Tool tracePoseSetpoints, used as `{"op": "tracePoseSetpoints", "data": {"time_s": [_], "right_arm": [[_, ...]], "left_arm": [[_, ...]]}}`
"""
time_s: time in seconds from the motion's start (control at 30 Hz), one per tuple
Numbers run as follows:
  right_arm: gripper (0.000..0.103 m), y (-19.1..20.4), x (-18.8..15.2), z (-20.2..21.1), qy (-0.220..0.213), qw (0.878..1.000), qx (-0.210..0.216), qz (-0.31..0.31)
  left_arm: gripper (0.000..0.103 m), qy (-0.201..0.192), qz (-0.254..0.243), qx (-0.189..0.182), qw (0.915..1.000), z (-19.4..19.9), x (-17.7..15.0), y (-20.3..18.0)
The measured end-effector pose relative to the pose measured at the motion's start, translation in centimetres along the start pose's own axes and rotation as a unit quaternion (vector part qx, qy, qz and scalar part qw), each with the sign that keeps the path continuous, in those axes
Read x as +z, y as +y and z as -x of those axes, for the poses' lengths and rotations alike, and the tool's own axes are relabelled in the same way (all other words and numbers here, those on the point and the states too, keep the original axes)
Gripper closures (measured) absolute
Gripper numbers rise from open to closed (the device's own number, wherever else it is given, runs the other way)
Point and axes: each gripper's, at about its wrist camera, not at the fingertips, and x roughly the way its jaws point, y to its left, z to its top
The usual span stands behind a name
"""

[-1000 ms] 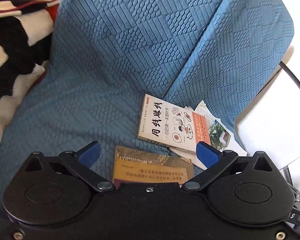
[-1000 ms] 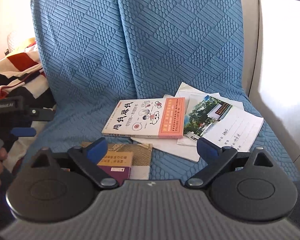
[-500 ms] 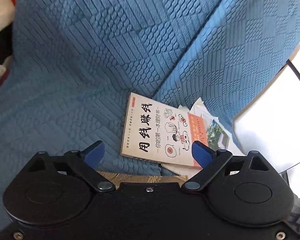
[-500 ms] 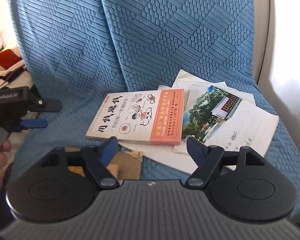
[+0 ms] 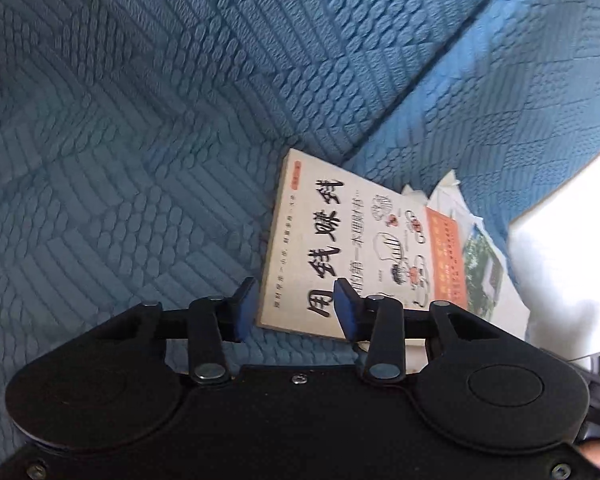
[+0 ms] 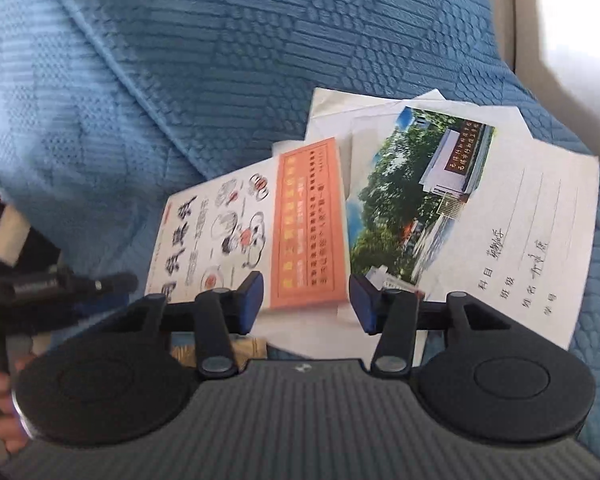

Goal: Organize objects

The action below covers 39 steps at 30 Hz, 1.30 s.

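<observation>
Books: in your left view, one white book (image 5: 364,240) lies on the blue cover (image 5: 140,140), its near corner between your left gripper (image 5: 296,306)'s closing, untouching jaws. Your right gripper (image 6: 306,304) is closing above that book's orange band (image 6: 308,224); one photo booklet (image 6: 460,216) lies beside it on loose papers (image 6: 332,108).

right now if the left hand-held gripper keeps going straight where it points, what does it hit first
Most likely the white book. The left hand-held gripper has its closing jaws astride the book's near left corner, with no contact visible yet. Depth is hard to judge, so it might meet the blue cover just beside it.
</observation>
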Motion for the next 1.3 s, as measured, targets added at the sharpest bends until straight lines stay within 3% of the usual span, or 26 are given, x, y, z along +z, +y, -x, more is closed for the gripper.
{"op": "tracePoseSetpoints", "data": {"time_s": [0.33, 0.47, 0.57, 0.87, 1.07, 1.2, 1.3], "right_arm": [[0.053, 0.5, 0.5, -2.6, 0.007, 0.999, -0.028, 0.032], [0.052, 1.0, 0.6, -3.0, 0.002, 0.999, -0.032, 0.036], [0.052, 1.3, 0.7, -3.2, -0.001, 0.999, -0.036, 0.038], [0.049, 0.0, 1.2, -3.9, -0.008, 0.999, -0.005, -0.032], [0.052, 1.3, 0.9, -4.4, -0.011, 0.999, -0.029, 0.033], [0.052, 1.8, 0.8, -4.7, -0.014, 0.996, -0.042, 0.074], [0.052, 1.6, 1.1, -4.8, -0.013, 0.996, -0.04, 0.083]], "left_arm": [[0.072, 0.012, 0.029, 0.006, 0.9995, -1.4, -0.1, 1.3], [0.073, 0.004, -0.006, 0.047, 0.9989, -1.7, -0.3, 0.3], [0.073, 0.008, -0.007, 0.039, 0.9992, -1.9, -0.2, 0.2], [0.072, 0.011, -0.006, 0.035, 0.9993, -2.2, 0.2, 0.1], [0.071, 0.008, -0.01, 0.035, 0.9993, -2.5, 0.2, -0.3], [0.06, 0.006, -0.005, 0.028, 0.9996, -2.7, 0.4, -0.3], [0.058, 0.004, -0.002, 0.022, 0.9997, -2.7, 0.6, -0.1]]}}
